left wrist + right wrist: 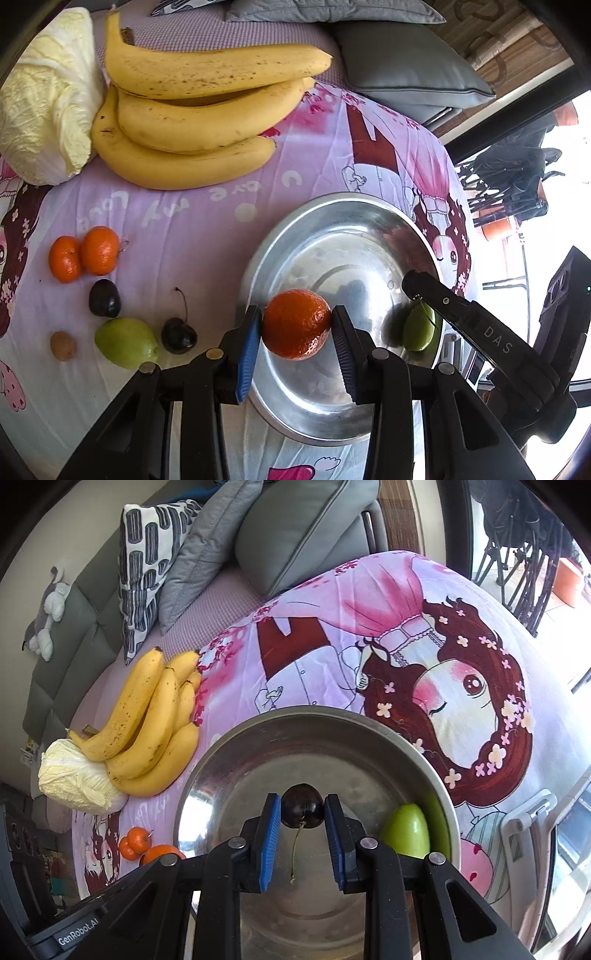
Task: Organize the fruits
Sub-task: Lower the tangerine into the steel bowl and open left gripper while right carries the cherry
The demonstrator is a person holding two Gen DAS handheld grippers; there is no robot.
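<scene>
1. Far left of left wrist view: cabbage [48,99] on pink printed sheet [192,236], touching banana bunch [199,110] just beside it.
2. Below those, loose on sheet: two mandarins [83,253] touching each other, dark plum [104,298] under them, small brown fruit [63,345] lower left, green fruit [125,342], then stemmed cherry [178,334] just right of it.
3. Centre: left gripper [297,326] pinching an orange [296,324] between blue pads, held over near-left part of steel bowl [332,218].
4. Inside bowl, right side: second green fruit [417,328] lying against wall.
5. Right of that: right gripper seen from the side, black arm over bowl rim; jaws hidden in this view.
6. Right wrist view, left: toy [46,620] on sofa, patterned pillow [147,568], grey cushions [295,528] behind.
7. Centre: right gripper [302,812] pinching dark cherry [302,810], stem hanging down, over bowl middle.
8. Right: green fruit at bowl wall, sheet beyond.
</scene>
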